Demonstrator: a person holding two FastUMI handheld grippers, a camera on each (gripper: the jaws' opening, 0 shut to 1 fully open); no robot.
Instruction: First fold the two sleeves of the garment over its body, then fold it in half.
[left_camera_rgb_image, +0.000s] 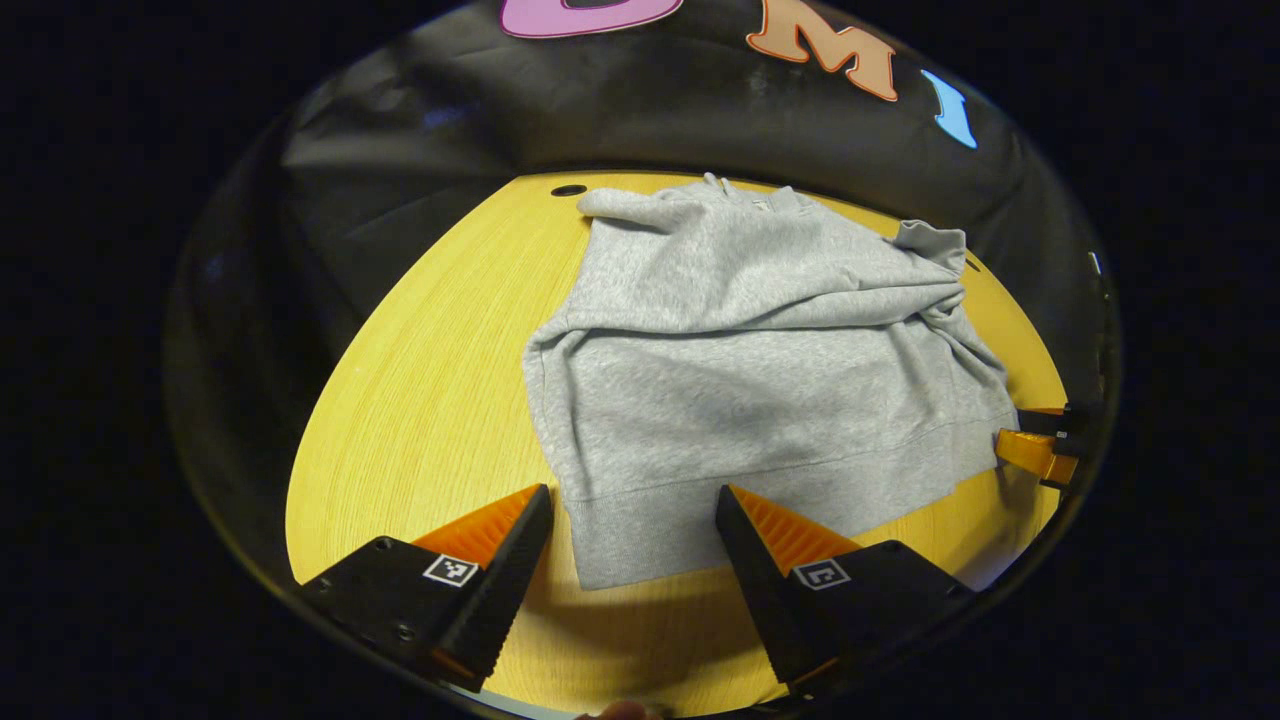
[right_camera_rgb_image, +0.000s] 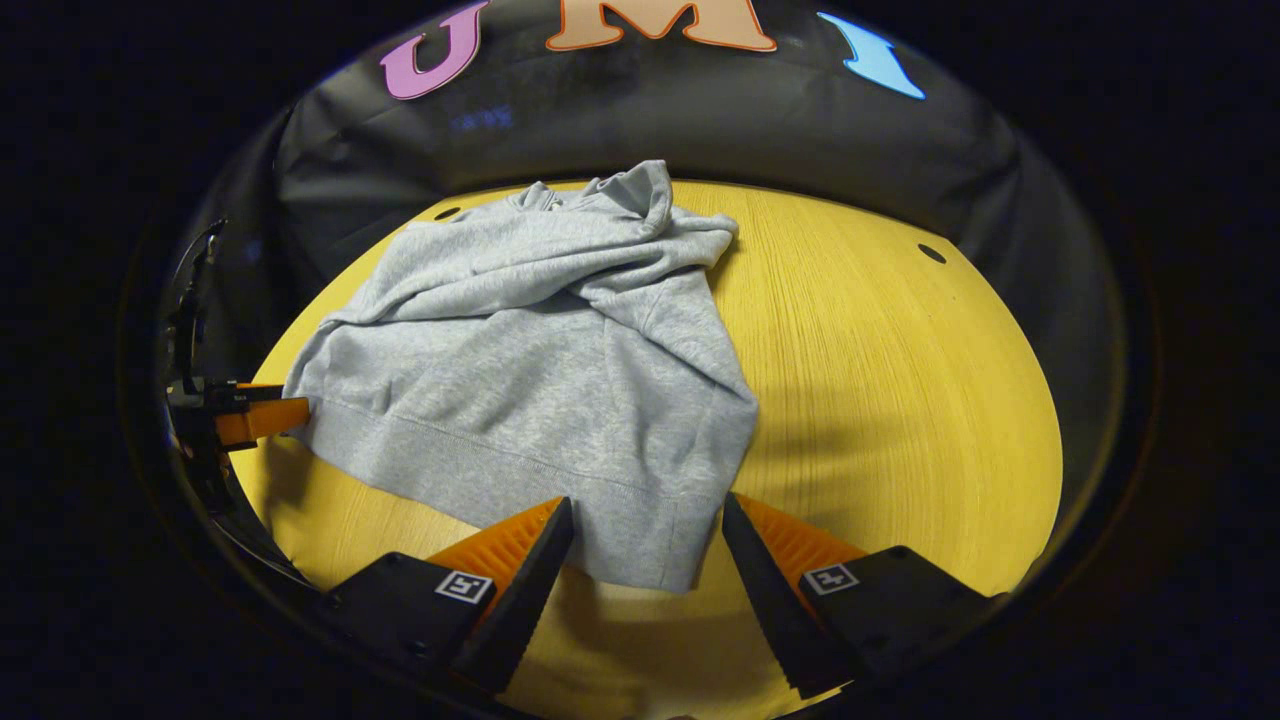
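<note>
Garment count is one: a single grey sweatshirt (left_camera_rgb_image: 740, 400) lies on the round yellow wooden tabletop (left_camera_rgb_image: 420, 420), with its collar toward the far edge and its ribbed hem toward the near edge. Both of its two sleeves are already laid across the upper body, where they make thick wrinkled folds, and the lower half lies rather flat. Two grippers are in the scene. In the left gripper view, the left gripper (left_camera_rgb_image: 632, 505) is above the near edge with its two fingers spread apart, holding nothing; the near left corner of the hem lies between and under the fingertips, but I cannot tell if they touch the cloth. In the right gripper view, the right gripper (right_camera_rgb_image: 648, 515) is also spread wide and holds nothing, and the near right corner of the hem lies between its two fingers in the same way. Each view also shows the other gripper far off at the side, just beside the opposite hem corner. Small dark holes are seen near the far edge of the tabletop, two in the right gripper view.
</note>
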